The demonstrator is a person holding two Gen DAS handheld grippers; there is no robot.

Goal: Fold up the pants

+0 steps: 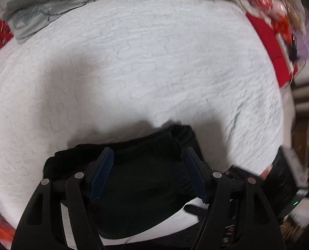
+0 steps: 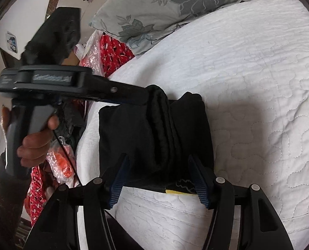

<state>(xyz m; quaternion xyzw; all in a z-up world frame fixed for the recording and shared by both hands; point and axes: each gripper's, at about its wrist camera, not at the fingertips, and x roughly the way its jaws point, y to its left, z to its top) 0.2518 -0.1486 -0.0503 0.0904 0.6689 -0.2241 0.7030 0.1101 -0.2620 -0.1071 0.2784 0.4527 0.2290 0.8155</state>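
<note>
Folding is nearly done, I judge: the black pants [image 2: 154,133] lie as a small thick bundle on the white quilted bed [image 2: 258,83], in the lower middle of the right wrist frame, with a rolled ridge running down the middle of it. My right gripper [image 2: 158,179] hangs over the near edge of the bundle with its jaws released and wide, one finger on each side of the ridge; whether the pads touch the cloth I cannot tell. My left gripper [image 2: 143,98] comes in from the left of that frame and meets the far end of the ridge. In its own view its jaws stand apart with dark cloth between them, not clenched. A grey flowered pillow [image 2: 175,6] lies at the top of the frame, well apart from the pants. Next I think the move calls for pressing the bundle flat, or one last fold, and then pulling both grippers away without dragging the layers open.
</note>
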